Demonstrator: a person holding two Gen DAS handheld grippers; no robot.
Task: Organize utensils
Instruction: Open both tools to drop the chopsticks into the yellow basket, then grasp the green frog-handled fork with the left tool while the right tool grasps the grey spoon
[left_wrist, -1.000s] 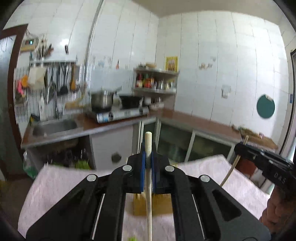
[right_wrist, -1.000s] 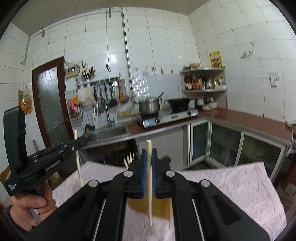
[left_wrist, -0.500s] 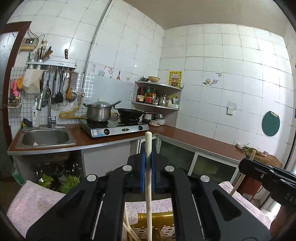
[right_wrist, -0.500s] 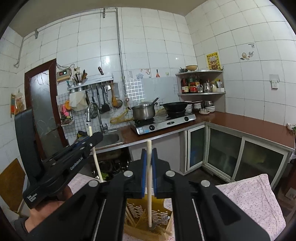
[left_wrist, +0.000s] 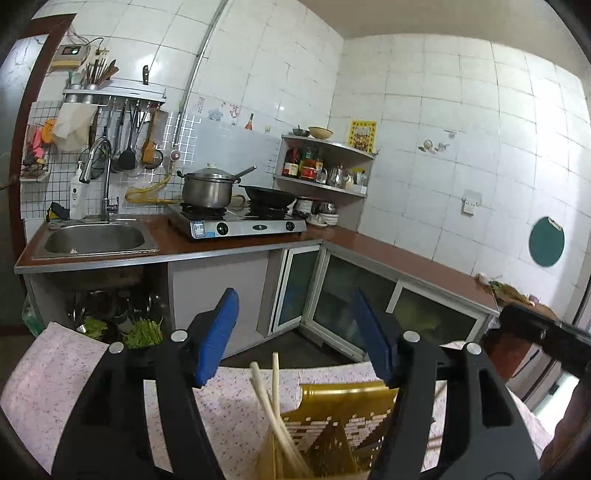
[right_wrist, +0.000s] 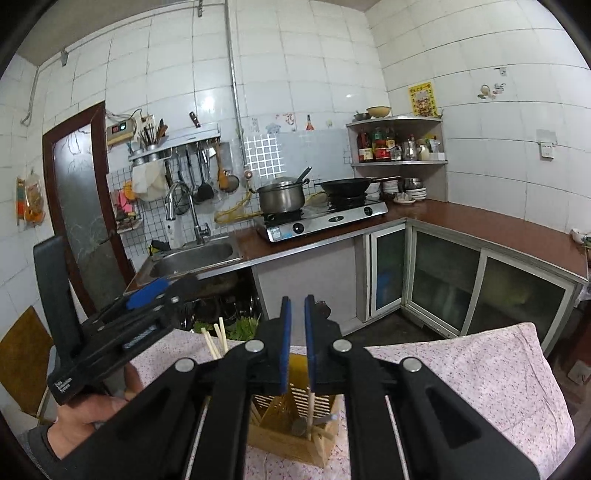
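**Chopsticks in the yellow holder**

From your left wrist camera, your left gripper (left_wrist: 293, 338) was wide. Its jaws had just been opening, and nothing was between the blue pads (left_wrist: 218, 338). Right below the gap, two pale chopsticks (left_wrist: 267, 398) stood leaning in the yellow utensil holder (left_wrist: 343, 417). The holder sat on the pink flowered cloth (left_wrist: 55, 384) that covered the table. Your right gripper (left_wrist: 546, 338) poked in from the right edge, but you could not see its jaws in this view. Behind it all were the sink (left_wrist: 94, 240), the pot (left_wrist: 208, 190) on the stove (left_wrist: 236, 225), and the corner shelf (left_wrist: 325, 166).

From your right wrist camera, your right gripper (right_wrist: 297, 341) was narrow, with only a thin slit between its pads. No chopstick showed in that slit. One chopstick (right_wrist: 311, 410) stood in the holder (right_wrist: 291, 424) just under the pads; you could not tell if they still touched it. Your left gripper (right_wrist: 162, 290) was on the left, held in your hand (right_wrist: 92, 410), with two chopstick tips (right_wrist: 214, 341) sticking up beside it.
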